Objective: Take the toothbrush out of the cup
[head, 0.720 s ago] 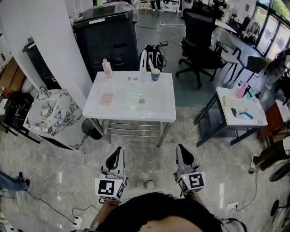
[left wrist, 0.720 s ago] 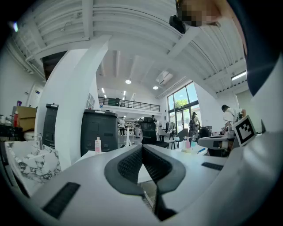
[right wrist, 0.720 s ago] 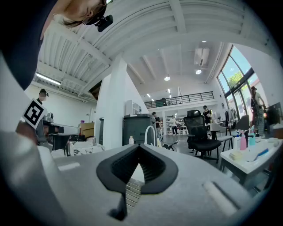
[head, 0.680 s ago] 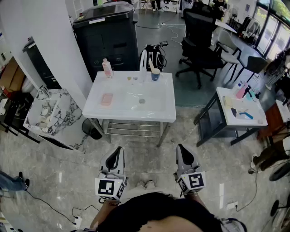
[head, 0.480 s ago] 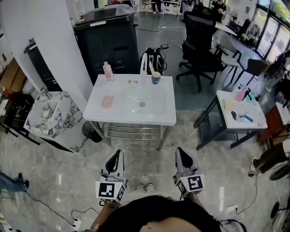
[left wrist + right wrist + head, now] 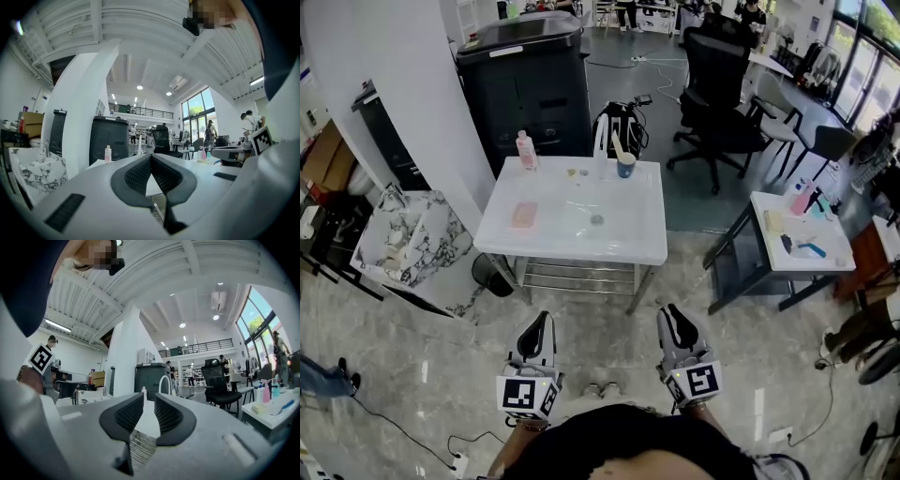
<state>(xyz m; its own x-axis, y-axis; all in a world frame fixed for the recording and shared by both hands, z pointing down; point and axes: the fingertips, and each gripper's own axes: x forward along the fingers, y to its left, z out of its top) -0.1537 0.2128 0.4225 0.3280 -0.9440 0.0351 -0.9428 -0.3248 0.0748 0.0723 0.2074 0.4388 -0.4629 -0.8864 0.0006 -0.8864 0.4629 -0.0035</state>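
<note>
White basin table (image 6: 633, 234) at centre. Left gripper (image 6: 541, 319) at 7 o'clock and right gripper (image 6: 667, 312) at 5 o'clock, well apart from it: left jaws clenched, right all but closed, both empty. Blue cup (image 6: 625, 170) at the table's 1 o'clock corner holds the toothbrush (image 6: 618, 148), leaning toward 11 o'clock.
</note>
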